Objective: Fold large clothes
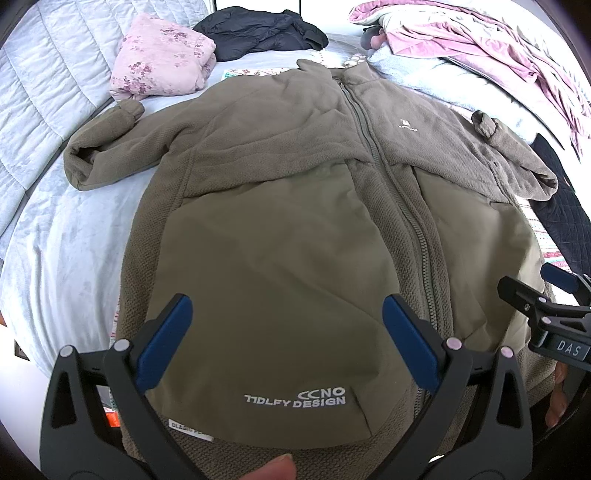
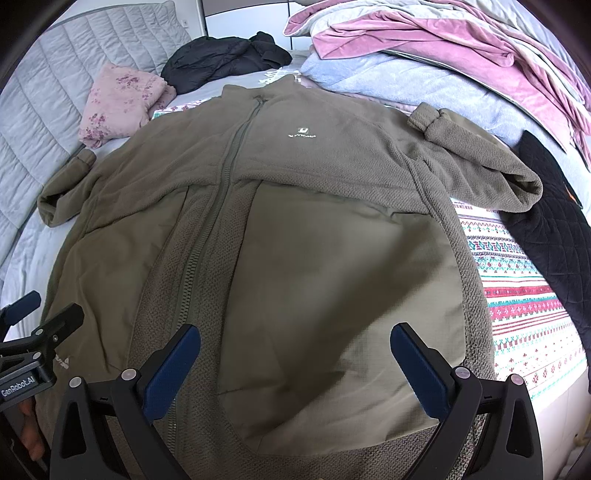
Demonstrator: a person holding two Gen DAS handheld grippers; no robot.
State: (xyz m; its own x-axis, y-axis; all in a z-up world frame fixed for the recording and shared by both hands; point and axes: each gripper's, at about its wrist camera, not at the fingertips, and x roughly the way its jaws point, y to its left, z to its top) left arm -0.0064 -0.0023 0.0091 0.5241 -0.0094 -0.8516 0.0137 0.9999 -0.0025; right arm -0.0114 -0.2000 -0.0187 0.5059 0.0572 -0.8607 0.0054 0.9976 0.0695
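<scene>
An olive-green zip fleece jacket (image 1: 295,206) lies front up and spread flat on the bed, collar away from me, both sleeves bent out to the sides; it also fills the right wrist view (image 2: 295,221). My left gripper (image 1: 288,314) is open and empty, hovering over the jacket's lower left panel near the hem. My right gripper (image 2: 295,343) is open and empty over the lower right panel. The right gripper also shows at the right edge of the left wrist view (image 1: 535,288), and the left gripper shows at the left edge of the right wrist view (image 2: 40,314).
A folded pink floral garment (image 1: 162,59) and a black puffy jacket (image 1: 258,33) lie beyond the collar. A heap of pink and light blue bedding (image 2: 424,55) sits at the back right. A black quilted garment (image 2: 554,229) lies right, on a patterned blanket (image 2: 517,295).
</scene>
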